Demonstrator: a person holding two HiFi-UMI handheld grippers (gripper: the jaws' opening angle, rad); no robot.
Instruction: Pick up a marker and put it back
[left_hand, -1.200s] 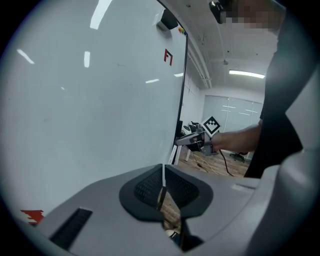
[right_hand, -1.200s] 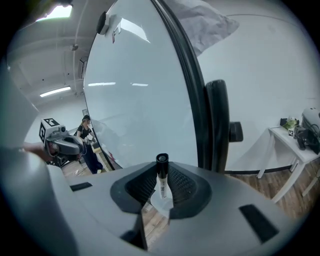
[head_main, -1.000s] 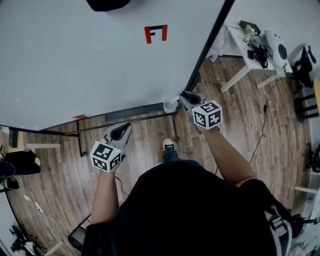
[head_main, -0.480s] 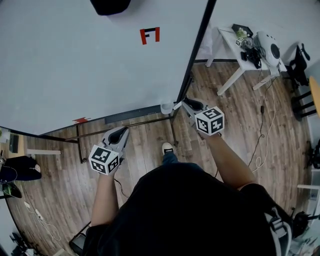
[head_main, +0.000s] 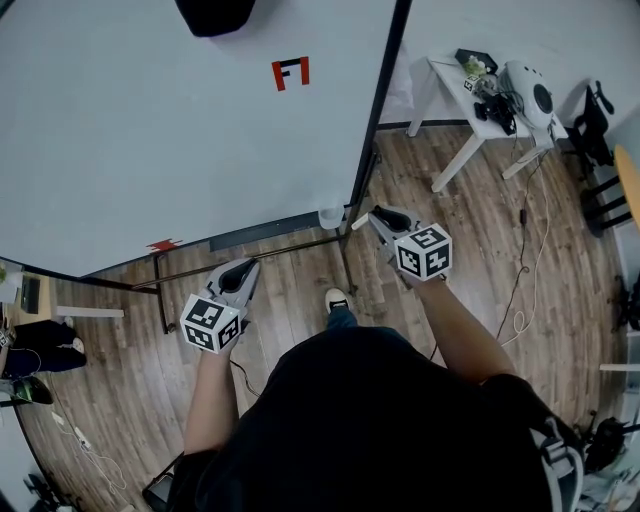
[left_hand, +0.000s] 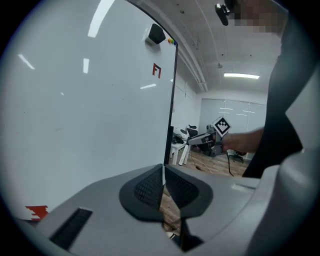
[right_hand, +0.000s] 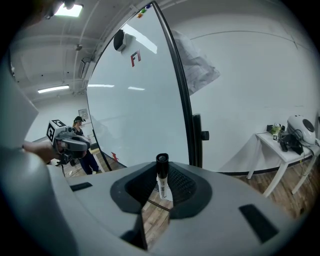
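Right gripper (head_main: 374, 214) clamped on white marker with black cap (right_hand: 161, 167), marker upright between its pads, just off lower right corner of large black-framed whiteboard (head_main: 150, 160), left gripper (left_hand: 163, 186) jaws pressed together, empty.

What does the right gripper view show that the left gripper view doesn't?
Only the right gripper view: the marker, black cap up, clamped in the right gripper, plus a person standing far off. Only the left gripper view: the left gripper, shut and empty, plus the marker cube on the right one. Both: the whiteboard, its red mark and the black pod near its top.
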